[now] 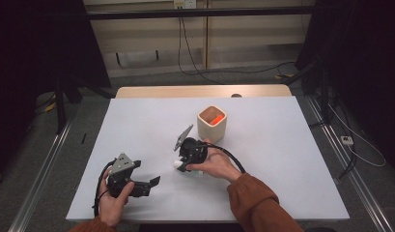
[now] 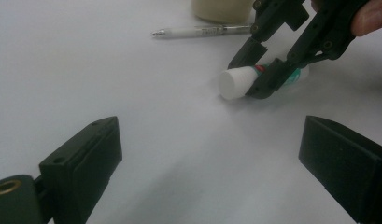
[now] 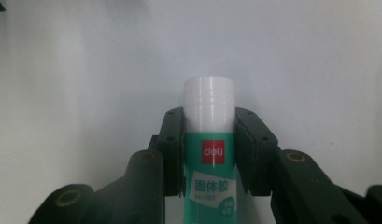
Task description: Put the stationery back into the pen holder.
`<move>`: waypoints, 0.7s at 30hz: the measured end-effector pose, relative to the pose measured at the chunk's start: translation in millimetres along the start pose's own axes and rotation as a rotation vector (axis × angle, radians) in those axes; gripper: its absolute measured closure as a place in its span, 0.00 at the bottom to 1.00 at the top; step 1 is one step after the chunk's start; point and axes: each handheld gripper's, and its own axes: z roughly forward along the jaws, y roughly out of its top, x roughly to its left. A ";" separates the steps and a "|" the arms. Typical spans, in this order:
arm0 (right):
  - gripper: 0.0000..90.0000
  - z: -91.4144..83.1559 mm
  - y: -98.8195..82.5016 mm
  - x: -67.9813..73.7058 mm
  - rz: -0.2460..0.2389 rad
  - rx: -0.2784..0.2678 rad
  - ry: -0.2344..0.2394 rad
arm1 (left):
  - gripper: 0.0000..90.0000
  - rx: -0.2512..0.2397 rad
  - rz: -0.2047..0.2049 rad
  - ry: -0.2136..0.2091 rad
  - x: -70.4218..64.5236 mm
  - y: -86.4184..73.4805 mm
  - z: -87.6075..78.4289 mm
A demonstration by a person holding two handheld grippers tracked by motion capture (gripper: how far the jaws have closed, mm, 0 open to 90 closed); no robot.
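A glue stick (image 3: 208, 154) with a white cap and a green label lies on the white table (image 1: 282, 159). My right gripper (image 3: 208, 135) is shut on its body just below the cap, one pad on each side. In the high view the right gripper (image 1: 181, 166) is at the table's middle, with the glue stick's (image 1: 177, 165) cap poking out to the left. The left gripper view has the glue stick (image 2: 237, 81) resting on the table in the right gripper (image 2: 258, 70). My left gripper (image 1: 147, 173) is near the front left, open with nothing between its jaws, pointing toward the glue stick.
A beige cup (image 1: 212, 129) with an orange thing (image 1: 215, 120) inside stands just behind the right gripper. A white pen (image 2: 202, 31) lies on the table in front of the cup (image 2: 221, 9). Bare table surface stretches left, right and behind.
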 end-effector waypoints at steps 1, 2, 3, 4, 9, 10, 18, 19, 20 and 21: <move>0.74 -1.2 -0.9 -0.2 0.005 -0.010 0.001 | 0.07 0.002 0.000 0.002 0.0 0.1 -0.1; 0.74 -3.0 -2.0 -0.5 0.009 -0.017 0.003 | 0.07 0.001 0.000 0.001 0.1 0.0 0.0; 0.74 -4.6 -2.9 -0.9 0.014 -0.027 -0.001 | 0.07 0.002 -0.001 0.002 -0.1 0.0 -0.1; 0.74 -6.8 -3.7 -1.1 0.014 -0.040 -0.008 | 0.07 0.002 0.000 0.002 0.0 0.0 -0.1; 0.74 -18.6 -6.9 1.8 0.010 -0.109 -0.031 | 0.07 0.005 0.000 0.003 -0.2 0.1 0.2; 0.74 -20.8 -7.4 1.8 0.011 -0.125 -0.032 | 0.07 0.002 0.000 0.001 -0.2 0.0 0.2; 0.74 -42.1 -14.5 -2.0 0.052 -0.222 -0.021 | 0.07 0.002 -0.001 0.001 -0.1 0.0 0.2; 0.74 -44.0 -15.7 -2.4 0.052 -0.233 -0.028 | 0.07 0.004 -0.001 0.002 -0.2 0.1 0.2; 0.74 -46.2 -16.9 -2.7 0.053 -0.243 -0.036 | 0.07 0.003 -0.001 0.001 -0.2 0.0 0.3; 0.74 -51.0 -19.7 -3.3 0.064 -0.279 -0.046 | 0.07 0.003 -0.001 0.001 -0.3 0.0 0.3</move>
